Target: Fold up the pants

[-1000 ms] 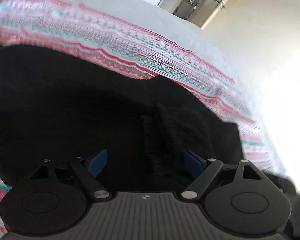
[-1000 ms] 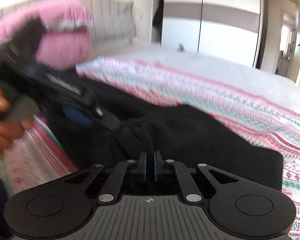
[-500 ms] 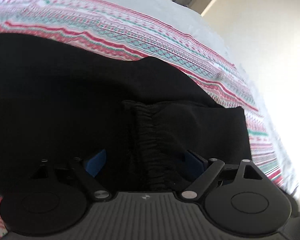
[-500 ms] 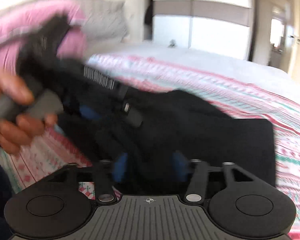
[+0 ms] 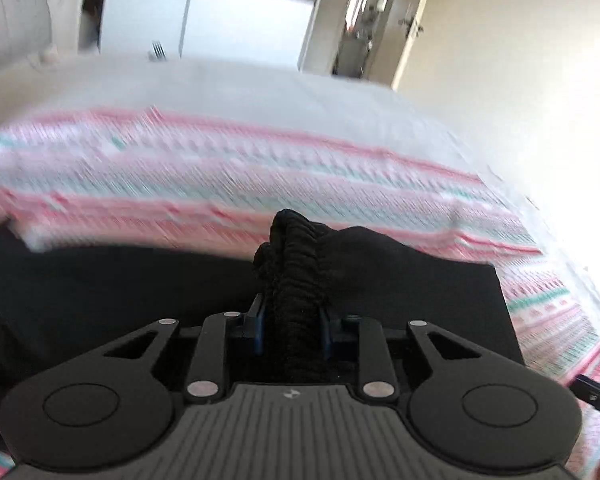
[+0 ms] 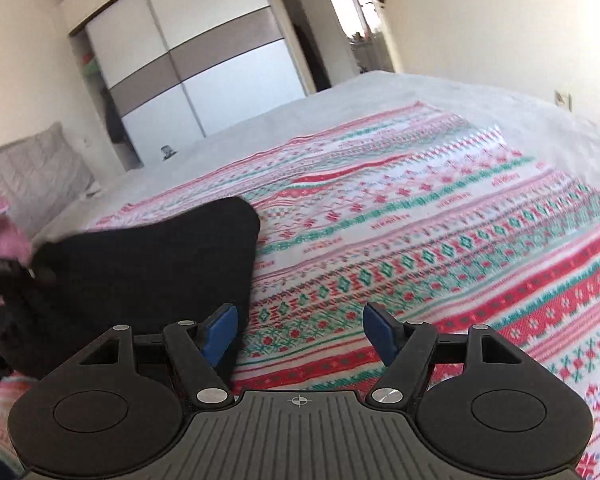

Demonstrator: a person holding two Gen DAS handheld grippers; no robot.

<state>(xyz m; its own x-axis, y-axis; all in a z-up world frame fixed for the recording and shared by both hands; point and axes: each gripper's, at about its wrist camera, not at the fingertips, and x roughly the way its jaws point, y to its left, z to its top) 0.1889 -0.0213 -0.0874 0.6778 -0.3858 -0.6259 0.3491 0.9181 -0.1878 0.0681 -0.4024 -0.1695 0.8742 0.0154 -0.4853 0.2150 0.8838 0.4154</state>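
The black pants [image 5: 400, 300] lie on a red, white and green patterned blanket [image 5: 260, 176] on the bed. My left gripper [image 5: 292, 328] is shut on the gathered elastic waistband [image 5: 296, 264] of the pants and holds it bunched upright between its blue pads. In the right wrist view the pants [image 6: 140, 272] lie folded at the left. My right gripper [image 6: 300, 328] is open and empty over the blanket [image 6: 440, 240], just right of the pants' edge.
A white and taupe sliding wardrobe [image 6: 204, 64] stands beyond the bed. An open doorway [image 6: 352, 12] is at the back right. A grey headboard [image 6: 28, 172] and a pink pillow [image 6: 0, 232] are at the far left.
My left gripper closed on the waistband and lifted it. My right gripper let go of the pants, opened and swung right over the blanket.
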